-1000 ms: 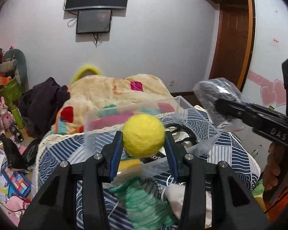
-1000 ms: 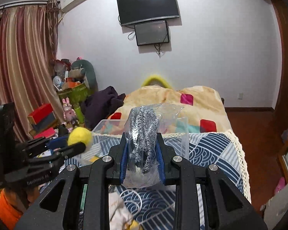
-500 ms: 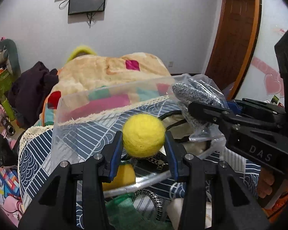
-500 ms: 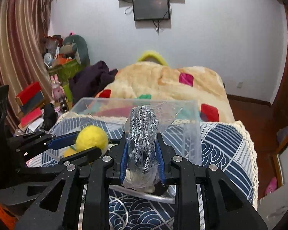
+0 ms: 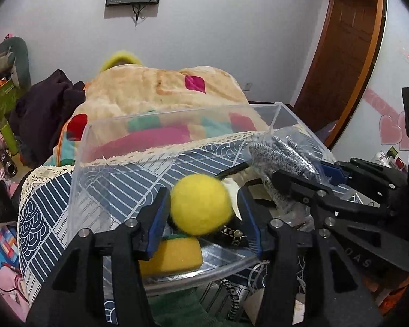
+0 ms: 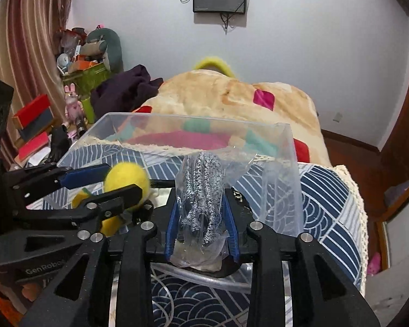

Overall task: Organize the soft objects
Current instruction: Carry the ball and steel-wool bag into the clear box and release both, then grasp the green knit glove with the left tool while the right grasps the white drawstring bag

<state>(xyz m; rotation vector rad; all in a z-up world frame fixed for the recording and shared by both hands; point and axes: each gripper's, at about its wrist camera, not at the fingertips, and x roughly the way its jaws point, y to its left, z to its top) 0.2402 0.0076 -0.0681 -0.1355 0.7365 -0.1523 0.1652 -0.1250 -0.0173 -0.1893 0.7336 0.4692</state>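
Observation:
My left gripper (image 5: 201, 212) is shut on a fuzzy yellow ball (image 5: 200, 204) and holds it inside the clear plastic bin (image 5: 101, 141), above a yellow sponge (image 5: 174, 256). My right gripper (image 6: 201, 218) is shut on a clear bag of grey-and-white knit fabric (image 6: 201, 193), also over the bin (image 6: 283, 141). The bag shows in the left wrist view (image 5: 283, 158) at the bin's right side. The ball shows in the right wrist view (image 6: 125, 179), left of the bag. A black cord and pale items lie in the bin.
The bin sits on a blue patterned bedspread (image 6: 327, 199). A cream quilt with coloured patches (image 6: 231, 95) lies behind it. A green knit item (image 5: 182, 308) lies in front of the bin. Toys and boxes (image 6: 76, 62) crowd the left; a wooden door (image 5: 346, 41) stands at the right.
Both grippers have moved forward and down from above the bin's near edge into the bin, still holding the ball and the bag. The yellow sponge has come into view under the ball.

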